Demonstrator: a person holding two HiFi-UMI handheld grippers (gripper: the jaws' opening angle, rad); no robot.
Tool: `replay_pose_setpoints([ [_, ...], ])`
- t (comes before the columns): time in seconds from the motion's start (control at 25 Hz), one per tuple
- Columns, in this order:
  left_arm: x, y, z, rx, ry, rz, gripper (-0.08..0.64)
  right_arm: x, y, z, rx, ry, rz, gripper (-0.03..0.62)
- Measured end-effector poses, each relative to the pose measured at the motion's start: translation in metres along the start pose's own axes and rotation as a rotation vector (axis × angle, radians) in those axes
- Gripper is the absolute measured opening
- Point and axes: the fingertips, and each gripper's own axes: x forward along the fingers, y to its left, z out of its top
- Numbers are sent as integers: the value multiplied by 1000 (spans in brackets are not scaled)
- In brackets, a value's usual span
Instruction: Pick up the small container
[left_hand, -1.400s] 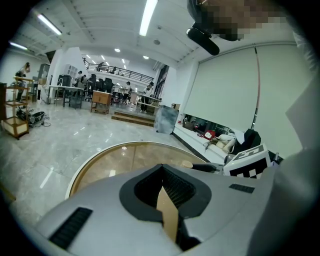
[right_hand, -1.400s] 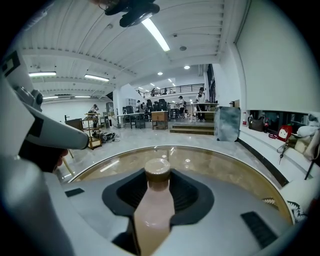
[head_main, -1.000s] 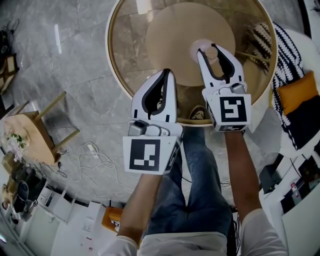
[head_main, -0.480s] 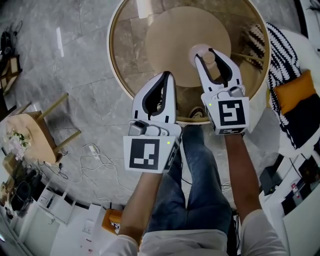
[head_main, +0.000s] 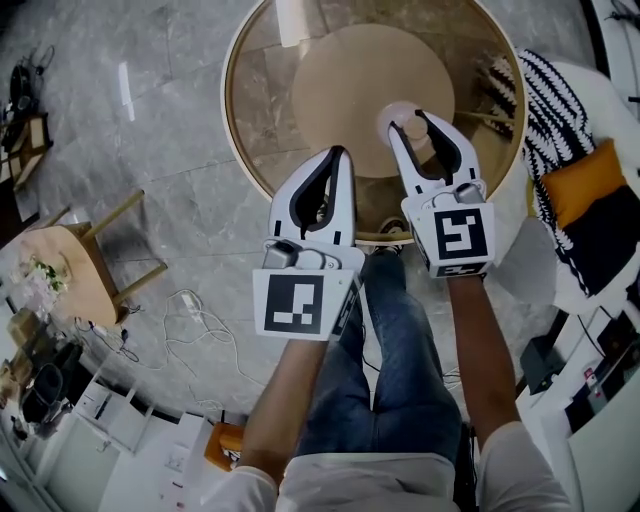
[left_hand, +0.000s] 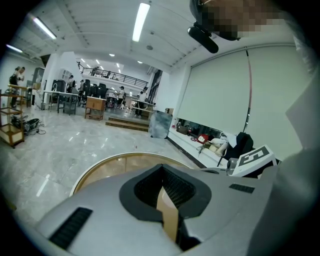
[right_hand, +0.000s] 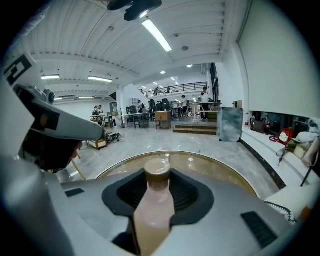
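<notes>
Grey marble floor (head_main: 150, 120) spreads under a round glass table (head_main: 233, 130) with a pale wooden rim, and a tan disc (head_main: 350, 70) shows through the middle of the glass. On the near right part of the table stands the small container, a little bottle (head_main: 413, 132) with a pinkish body and a tan cap, upright. The right gripper (head_main: 408, 120) reaches over the table edge and its jaws stand wide, one on each side of the bottle, so the bottle sits in the hollow between the black pads; the right gripper view shows it dead centre between the jaws, cap level with their tips. In the head view a thin gap shows on both sides of the cap. The left gripper (head_main: 337, 153) hangs just beside the right one, over the near rim of the table, with its jaw tips brought together and nothing between them; only a narrow sliver of the table shows through. Left of the person, well apart from the table, stands a small wooden stool (head_main: 75, 270), with white cables (head_main: 195, 320) loose on the floor near it. To the right lies a black-and-white striped throw (head_main: 555, 100) next to an orange cushion (head_main: 590, 185). The person's jeans (head_main: 400, 370) show below both arms.
</notes>
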Motion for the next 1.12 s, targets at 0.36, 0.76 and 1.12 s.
replay_pose_setpoints([
  [0.36,-7,-17,13,12,-19,-26,17,-19,3,17,-31,4,13,147],
  [0.76,-22,-31,27,23,-28,-29,17,-43,2,31,-15,7,22,147],
  [1.12,-37,-43,46,25,-38,-37,17,-60,11,46,-27,7,59,147],
])
